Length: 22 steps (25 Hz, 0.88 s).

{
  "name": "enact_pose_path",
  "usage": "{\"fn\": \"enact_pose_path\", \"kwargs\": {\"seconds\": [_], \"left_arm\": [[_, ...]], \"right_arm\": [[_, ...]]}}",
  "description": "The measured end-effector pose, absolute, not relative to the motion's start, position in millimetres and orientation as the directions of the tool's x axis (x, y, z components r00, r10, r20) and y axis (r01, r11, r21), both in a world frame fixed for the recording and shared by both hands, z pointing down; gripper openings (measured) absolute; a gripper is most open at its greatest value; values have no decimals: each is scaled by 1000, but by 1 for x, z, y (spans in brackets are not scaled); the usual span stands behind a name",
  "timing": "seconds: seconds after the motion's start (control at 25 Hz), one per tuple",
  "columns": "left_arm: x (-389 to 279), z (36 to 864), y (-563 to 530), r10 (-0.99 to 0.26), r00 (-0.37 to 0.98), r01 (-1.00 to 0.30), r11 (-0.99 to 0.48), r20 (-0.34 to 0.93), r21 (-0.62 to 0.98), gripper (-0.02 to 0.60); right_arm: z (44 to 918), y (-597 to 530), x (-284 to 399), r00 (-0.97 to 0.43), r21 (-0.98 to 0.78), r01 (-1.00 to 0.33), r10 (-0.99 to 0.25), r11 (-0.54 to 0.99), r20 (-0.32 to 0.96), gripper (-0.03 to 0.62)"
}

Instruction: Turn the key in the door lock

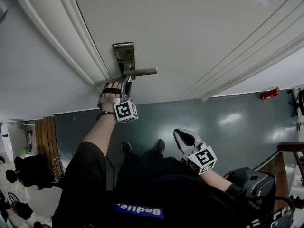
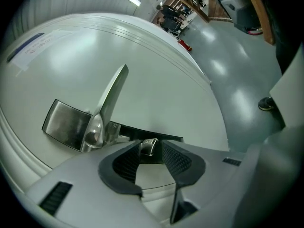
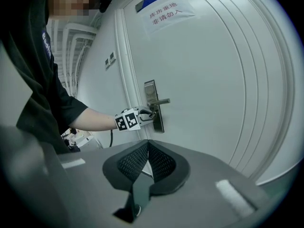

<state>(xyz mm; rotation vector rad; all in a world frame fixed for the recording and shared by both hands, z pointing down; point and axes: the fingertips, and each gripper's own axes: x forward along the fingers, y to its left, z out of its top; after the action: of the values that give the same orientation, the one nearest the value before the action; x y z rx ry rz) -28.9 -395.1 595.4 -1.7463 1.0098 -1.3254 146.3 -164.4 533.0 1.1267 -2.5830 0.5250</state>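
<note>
A white door (image 1: 199,27) carries a steel lock plate (image 1: 123,55) with a lever handle (image 1: 140,71). My left gripper (image 1: 124,82) is up against the plate just below the handle. In the left gripper view the small metal key (image 2: 149,146) sticks out of the lock between that gripper's (image 2: 151,152) pads, with a little gap on each side, so the jaws stand open around it. The handle (image 2: 112,98) rises beside the plate (image 2: 64,124). My right gripper (image 1: 183,137) hangs low, away from the door, shut and empty (image 3: 147,150).
A paper notice (image 3: 164,12) is taped high on the door. The door frame (image 1: 57,37) runs along the left. Below lies a grey floor (image 1: 228,122) with a red object (image 1: 269,93) at the wall, a dark bag (image 1: 251,182) and the person's shoes (image 1: 142,147).
</note>
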Motion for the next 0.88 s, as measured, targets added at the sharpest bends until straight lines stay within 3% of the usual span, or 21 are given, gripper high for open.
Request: {"fn": "enact_pose_path", "kwargs": {"seconds": [0.4,0.88], "left_arm": [[-29,592,-405,-917,159,-201,-392,365,-898,98],[-35,584,-406,-944,109,-595,-312,311,-741,98]], "right_arm": [[543,-166,158,-651,-218,-748,-630,627,423,2],[540,-170,188,-627,-195,-767,-649,611,431,2]]}}
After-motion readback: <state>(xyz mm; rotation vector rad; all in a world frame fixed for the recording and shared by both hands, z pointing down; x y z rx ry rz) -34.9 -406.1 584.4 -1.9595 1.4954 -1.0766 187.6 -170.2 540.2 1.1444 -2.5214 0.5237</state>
